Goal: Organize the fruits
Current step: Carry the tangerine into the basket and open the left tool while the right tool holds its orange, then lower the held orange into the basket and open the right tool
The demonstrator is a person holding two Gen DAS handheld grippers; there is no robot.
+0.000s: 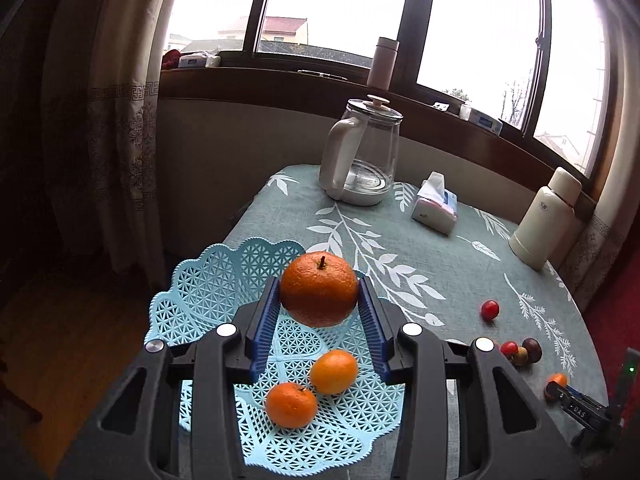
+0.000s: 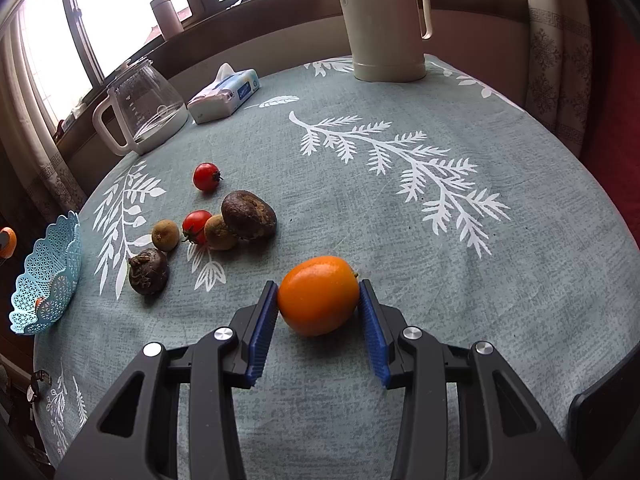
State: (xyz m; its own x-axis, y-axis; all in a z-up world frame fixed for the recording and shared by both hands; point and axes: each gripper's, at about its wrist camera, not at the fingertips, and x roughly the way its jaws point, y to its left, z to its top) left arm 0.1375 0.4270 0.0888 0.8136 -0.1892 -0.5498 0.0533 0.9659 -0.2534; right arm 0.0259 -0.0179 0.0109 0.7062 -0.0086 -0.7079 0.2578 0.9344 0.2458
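Where the left wrist view looks down, the left hand-held gripper (image 1: pixel 319 300) clamps a large orange (image 1: pixel 319 289) between its blue pads at frame centre, above a light blue lattice basket (image 1: pixel 200 280). Two smaller oranges (image 1: pixel 312 388) lie in the basket, lower centre. In the right wrist view, the right hand-held gripper (image 2: pixel 319 300) has its pads against both sides of a smooth orange fruit (image 2: pixel 318 295) resting on the leaf-patterned worktop (image 2: pixel 440 240). Cherry tomatoes (image 2: pixel 206 176) and brown fruits (image 2: pixel 248 215) sit centre left; the basket is at the left edge.
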